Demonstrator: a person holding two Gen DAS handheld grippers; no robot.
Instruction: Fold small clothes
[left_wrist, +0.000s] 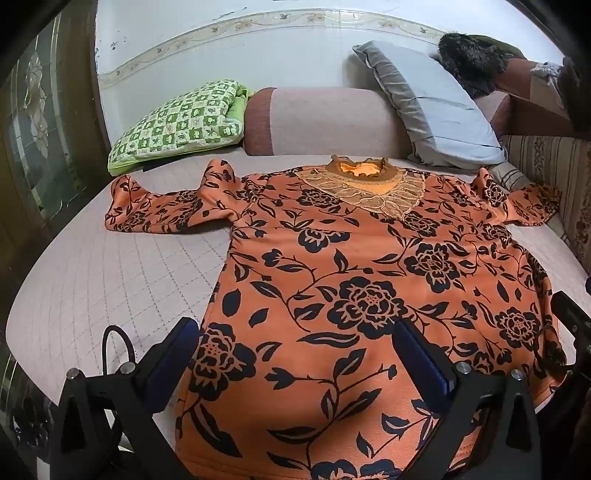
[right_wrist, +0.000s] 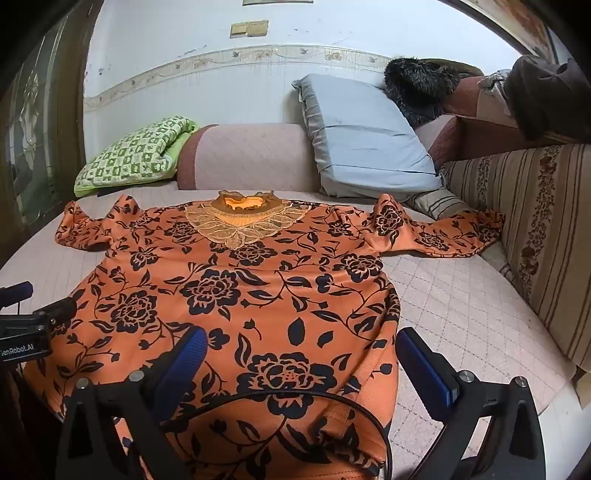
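Left gripper (left_wrist: 295, 354): jaws at full spread, nothing between the pads, poised above the hem of the top (left_wrist: 369, 295) on its left side. The blue pads (left_wrist: 173, 362) stand clear of the cloth. A black cable (left_wrist: 118, 343) loops beside the left finger.

Right gripper (right_wrist: 299, 362): jaws likewise wide open and empty, above the hem on the right side, one finger over the cloth and the other over bare bed (right_wrist: 461, 306). A black cable (right_wrist: 295, 397) arcs across the hem in this view.

Top — orange with a black flower print — lies flat and face up on the quilted bed cover, hem nearest the grippers, lace collar (left_wrist: 364, 184) farthest. Both sleeves are spread outward; the right sleeve (right_wrist: 443, 232) reaches the striped cushion (right_wrist: 517, 229) at the bed's edge.

Beyond the collar: a pink bolster (left_wrist: 325, 122) along the wall, a green checked quilt (left_wrist: 184, 122) folded at its left, a grey pillow (left_wrist: 432, 107) leaning at its right. A dark fur item (left_wrist: 469, 59) sits behind the pillow.
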